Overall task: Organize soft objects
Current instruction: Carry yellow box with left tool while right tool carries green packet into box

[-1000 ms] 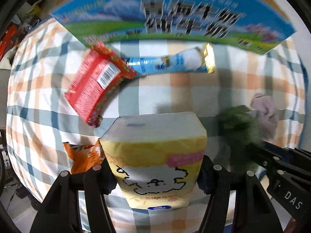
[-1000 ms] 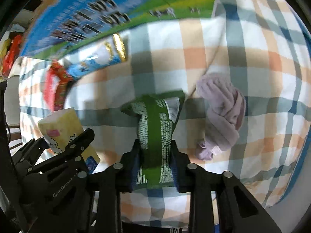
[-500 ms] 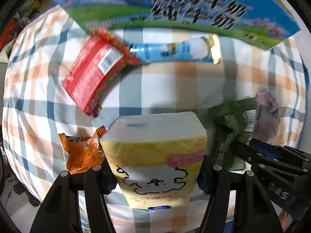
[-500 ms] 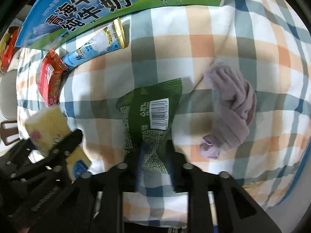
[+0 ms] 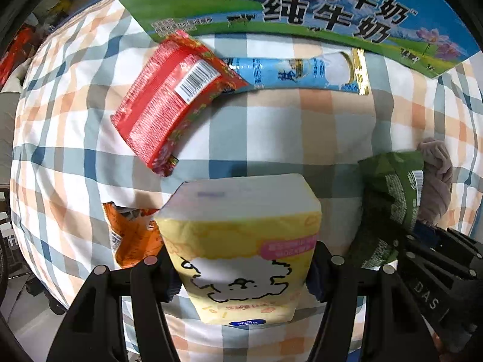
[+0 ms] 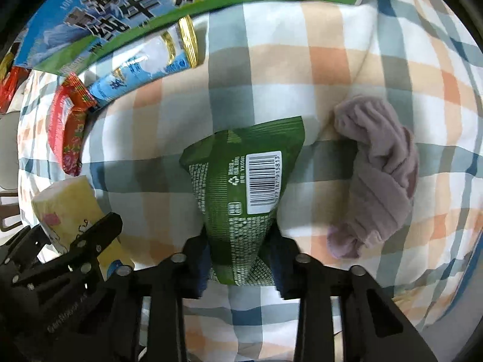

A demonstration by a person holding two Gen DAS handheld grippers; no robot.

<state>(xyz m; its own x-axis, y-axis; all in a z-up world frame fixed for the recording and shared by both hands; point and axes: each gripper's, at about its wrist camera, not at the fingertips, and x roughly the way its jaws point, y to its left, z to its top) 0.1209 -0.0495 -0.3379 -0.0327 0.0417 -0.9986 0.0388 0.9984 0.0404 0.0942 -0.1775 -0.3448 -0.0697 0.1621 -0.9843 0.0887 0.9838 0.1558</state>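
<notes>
My left gripper [image 5: 241, 268] points down and is shut on a yellow tissue pack [image 5: 238, 241] with a cartoon drawing, held above the checked cloth [image 5: 271, 138]. My right gripper [image 6: 240, 253] has a green snack packet [image 6: 241, 181] between its fingers. Its jaws are closing, and the pads pinch the packet's lower end narrow. The packet's upper end, with a barcode, lies toward the cloth. In the left wrist view the green packet [image 5: 389, 205] and the right gripper's body show at the right edge.
A crumpled mauve sock [image 6: 377, 181] lies just right of the green packet. Further back lie a red packet [image 5: 175, 102] and a long light-blue packet [image 5: 299, 72], against a big blue-and-green milk carton box [image 5: 302, 6]. An orange packet [image 5: 132, 235] sits under the tissue pack's left side.
The right gripper has sunk toward the cloth, loosened on the green packet half a second ago, then closed on it again. The left gripper has drifted slightly, still holding the tissue pack.
</notes>
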